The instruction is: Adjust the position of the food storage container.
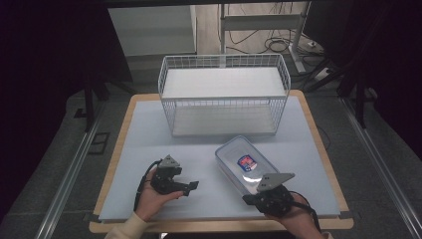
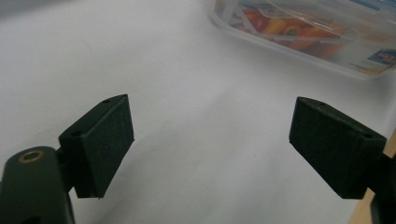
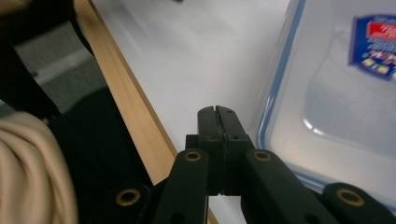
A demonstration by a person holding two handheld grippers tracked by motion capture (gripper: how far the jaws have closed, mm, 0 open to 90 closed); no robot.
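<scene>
The clear plastic food box (image 1: 246, 167) is lying flat near the front of the pale surface (image 1: 149, 144), right of the middle and turned at a slant, with its blue-rimmed lid clipped on and a small label showing on top. Through its wall in the left claw view, the box (image 2: 308, 32) is holding what look like cut peppers, red and yellow, so I am judging it fairly light but not empty. It is looking stiff and smooth-sided, likely slippery under hard pads, and a pinch on the thin lid alone may be flexing it or popping a clip. The safer hold, I am guessing, is across a short end or on the rim where lid and wall are meeting.

The right claw (image 1: 250, 199) is sitting just beside the box's near corner, close to the surface's wooden front edge; in its own view, the right claw (image 3: 217, 115) is pressed fully together with nothing between its jaws, the lid lying immediately to one side. The left claw (image 1: 193, 185) is hovering well apart from the box to its left, and its jaws are standing wide apart over bare surface, gripping nothing.

Farther back, a white wire basket (image 1: 224, 94) is standing empty toward the rear of the surface.
</scene>
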